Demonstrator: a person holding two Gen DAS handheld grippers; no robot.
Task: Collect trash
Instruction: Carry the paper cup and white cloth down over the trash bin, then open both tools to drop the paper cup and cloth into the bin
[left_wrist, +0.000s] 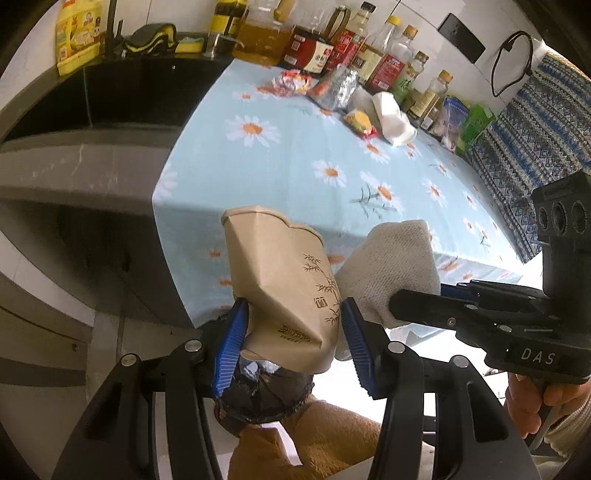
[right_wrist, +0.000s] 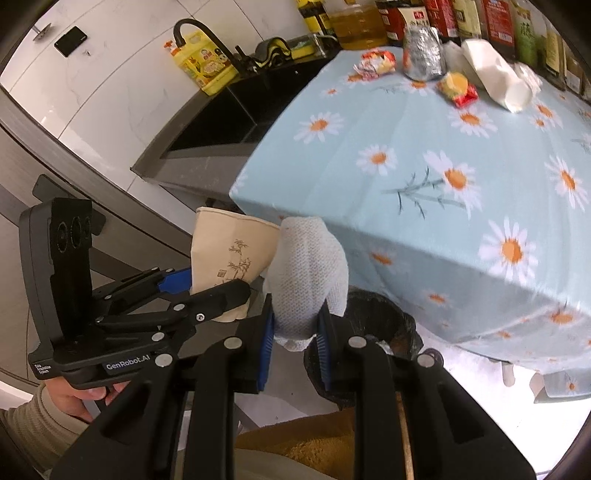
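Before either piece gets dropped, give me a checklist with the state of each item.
1. Left tongs clamp the crushed paper cup: ok.
2. Right tongs clamp the white paper towel: ok.
3. Black-lined bin open: ok.
4. Towel directly over the bin mouth: cannot tell.
5. Cup directly over the bin: cannot tell.
6. Trash left on the tablecloth, such as the snack wrapper: not ok.

Crushed cup (left_wrist: 280, 291): matt tan paper w/ bamboo print. Wad (right_wrist: 306, 273): white, rough, embossed paper towel. Tool (left_wrist: 295, 332) pads: ribbed blue rubber-like; arms matt black plastic, shiny metal rivets. Tabletop (left_wrist: 295, 166): smooth daisy-print cloth. Bin liner (right_wrist: 388, 314): glossy black plastic.
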